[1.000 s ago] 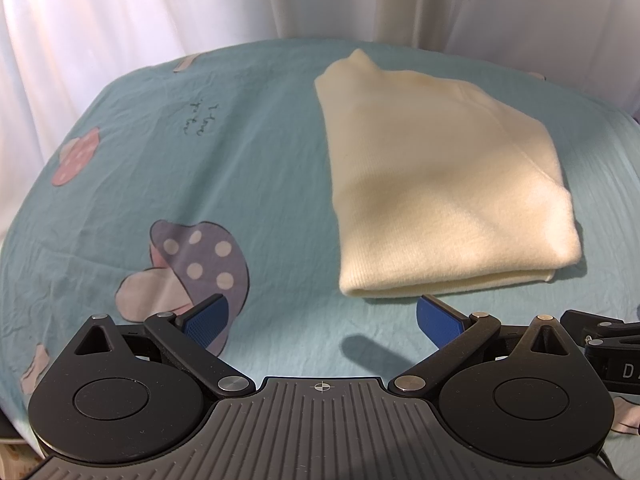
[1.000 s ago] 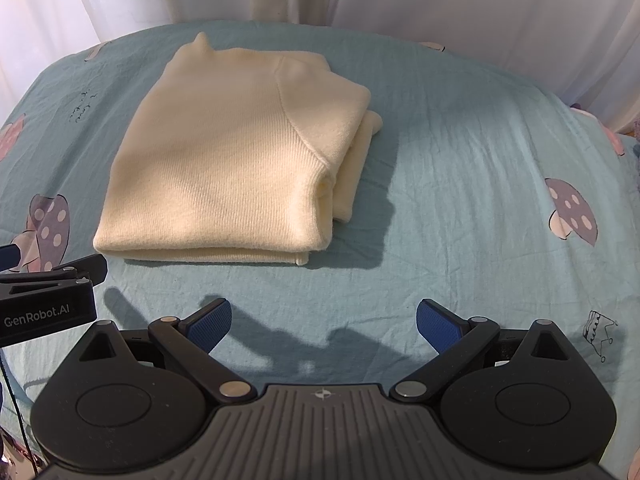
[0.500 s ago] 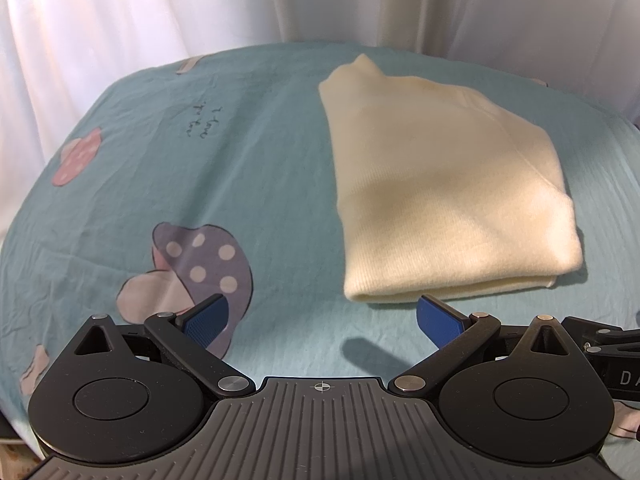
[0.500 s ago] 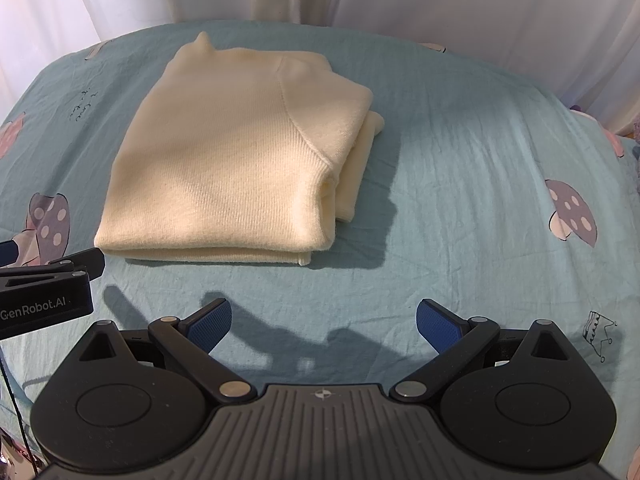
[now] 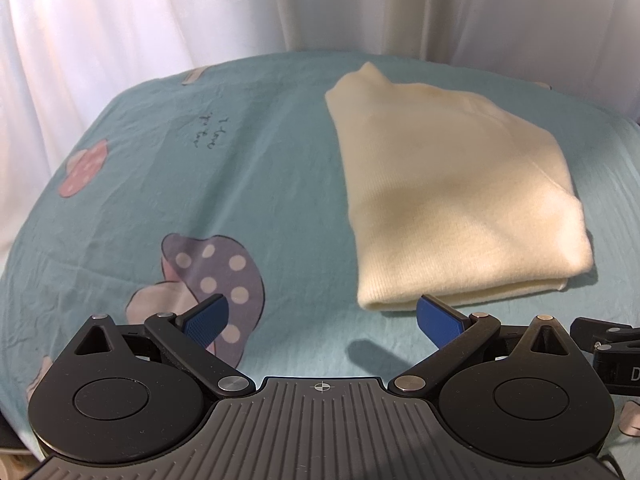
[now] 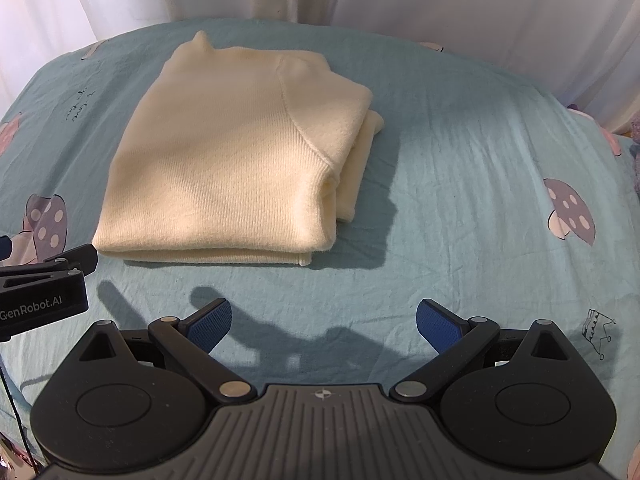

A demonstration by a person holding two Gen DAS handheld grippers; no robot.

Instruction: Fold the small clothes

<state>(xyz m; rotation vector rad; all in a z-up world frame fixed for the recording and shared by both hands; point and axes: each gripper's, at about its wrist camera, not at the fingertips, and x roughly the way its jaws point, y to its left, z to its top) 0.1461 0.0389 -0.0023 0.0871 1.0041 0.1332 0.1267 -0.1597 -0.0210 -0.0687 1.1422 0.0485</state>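
**Spotter:** Where are you with it?

**Me:** The cream sweater (image 6: 240,160) is lying folded into a thick rectangle on the bed (image 6: 480,152), toward the far side from me. My left tongs (image 5: 322,316) hang above the sheet near its left front corner, spread wide with nothing between them. My right tongs (image 6: 324,320) are the same, wide and empty, a little short of the front edge.

**Spotter:** So is it finished?

**Me:** Close, I'd say. On the right side an under-layer pokes out past the top fold, and a small peak of fabric sticks up at the far corner. If I do anything more, it should be tidying those.

**Spotter:** How would you go about it?

**Me:** I'd come in low and flat with the right tongs, pinch only the stray layer, and tuck it under without lifting the stack. The knit looks soft and thick, so a high grab would likely drag the top fold open. I'd rest the left tongs on the near corner to pin it meanwhile.
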